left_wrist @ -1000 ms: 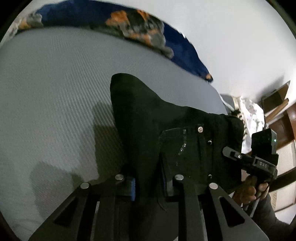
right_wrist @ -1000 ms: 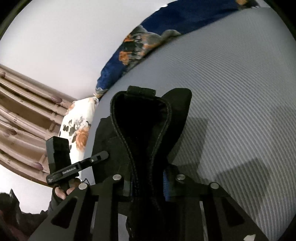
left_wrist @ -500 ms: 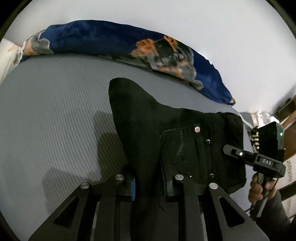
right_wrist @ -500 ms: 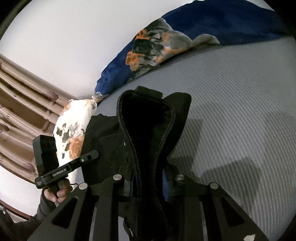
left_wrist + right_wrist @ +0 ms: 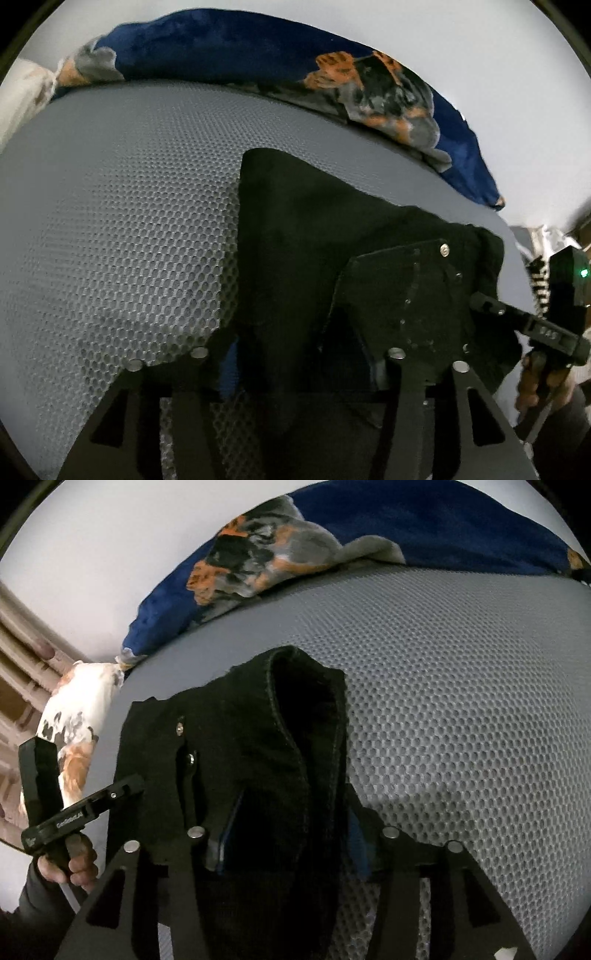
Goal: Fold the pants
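Grey mesh bed (image 5: 110, 221) carries black pants (image 5: 314, 258); both grippers' jaws are opening, cloth seemingly freed between them—back off gently, keeping the fold flat.

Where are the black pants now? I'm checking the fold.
In both wrist views, the black pants lie on the grey mesh bed, below the blue blanket.

A grey honeycomb-mesh mattress cover (image 5: 122, 221) fills the near ground. Along its far edge lies a dark blue blanket with orange and grey print (image 5: 280, 62), against a plain white wall (image 5: 110, 554). At the left, a white floral pillow (image 5: 81, 716) rests beside brown wooden slats (image 5: 26, 664).
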A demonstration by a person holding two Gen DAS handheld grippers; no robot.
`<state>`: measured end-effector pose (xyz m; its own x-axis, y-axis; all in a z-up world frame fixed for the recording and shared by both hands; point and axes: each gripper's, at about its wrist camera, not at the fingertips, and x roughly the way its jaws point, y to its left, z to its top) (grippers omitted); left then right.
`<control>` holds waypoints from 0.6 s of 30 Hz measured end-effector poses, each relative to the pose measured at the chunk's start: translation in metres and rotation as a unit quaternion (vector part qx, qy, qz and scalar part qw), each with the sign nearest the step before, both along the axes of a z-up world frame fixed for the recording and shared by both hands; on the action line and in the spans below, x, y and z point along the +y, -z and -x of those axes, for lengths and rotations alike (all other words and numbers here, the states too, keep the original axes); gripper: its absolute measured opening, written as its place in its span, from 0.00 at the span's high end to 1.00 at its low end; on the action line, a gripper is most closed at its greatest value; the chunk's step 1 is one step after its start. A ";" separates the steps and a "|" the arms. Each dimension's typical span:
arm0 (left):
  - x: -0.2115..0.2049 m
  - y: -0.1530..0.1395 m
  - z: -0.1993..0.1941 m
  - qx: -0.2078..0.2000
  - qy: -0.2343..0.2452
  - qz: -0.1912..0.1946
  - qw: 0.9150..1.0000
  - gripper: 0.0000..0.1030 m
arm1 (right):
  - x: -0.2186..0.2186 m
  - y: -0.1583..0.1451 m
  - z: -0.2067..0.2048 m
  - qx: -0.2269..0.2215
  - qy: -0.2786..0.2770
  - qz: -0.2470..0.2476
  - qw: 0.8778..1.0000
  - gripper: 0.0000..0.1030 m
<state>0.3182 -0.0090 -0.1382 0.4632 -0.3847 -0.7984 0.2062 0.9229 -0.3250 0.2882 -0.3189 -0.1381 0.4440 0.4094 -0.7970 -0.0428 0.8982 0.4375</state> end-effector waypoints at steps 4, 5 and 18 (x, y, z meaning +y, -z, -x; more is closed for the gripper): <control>-0.002 -0.007 0.015 -0.007 -0.016 -0.038 0.999 0.39 | 0.002 -0.004 0.017 0.002 0.005 0.033 0.999 0.55; -0.002 -0.008 0.017 -0.007 -0.019 -0.044 0.999 0.39 | 0.004 -0.005 0.019 0.003 0.006 0.037 0.999 0.55; -0.003 -0.057 0.124 -0.099 -0.044 -0.116 0.987 0.31 | 0.038 -0.066 0.093 -0.078 0.008 0.131 0.988 0.50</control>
